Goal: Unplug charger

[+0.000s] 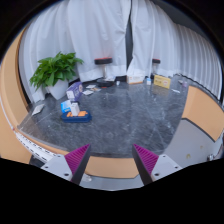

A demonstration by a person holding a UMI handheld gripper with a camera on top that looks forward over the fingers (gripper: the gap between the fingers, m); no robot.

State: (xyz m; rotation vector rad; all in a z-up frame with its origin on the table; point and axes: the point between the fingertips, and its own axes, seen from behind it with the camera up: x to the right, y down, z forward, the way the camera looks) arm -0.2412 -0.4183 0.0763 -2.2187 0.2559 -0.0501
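I am looking along the tongs (110,160) across a dark grey marbled tabletop (120,120) with a tan wooden rim, and I am reading it from the left finger side over to the right. Far beyond the left finger, a leafy green potted plant (55,70) is standing near the table's far left edge, in front of pale curtains (90,35). A little nearer to me than the plant, and still well ahead of the left finger, a shallow blue tray (76,115) is lying flat with small white and orange items on it that I cannot identify; some white boxes (74,92) are sitting just behind it. Beyond the gap between the fingers, at the far edge, a dark round-topped stool or stand (104,64) is showing. Far beyond the right finger, a yellow box (161,81) is resting near the far right edge. The two fingers, with their magenta pads (76,157), are spreading wide apart and are gripping nothing; only bare tabletop is lying between them. I cannot make out a charger or its plug anywhere.
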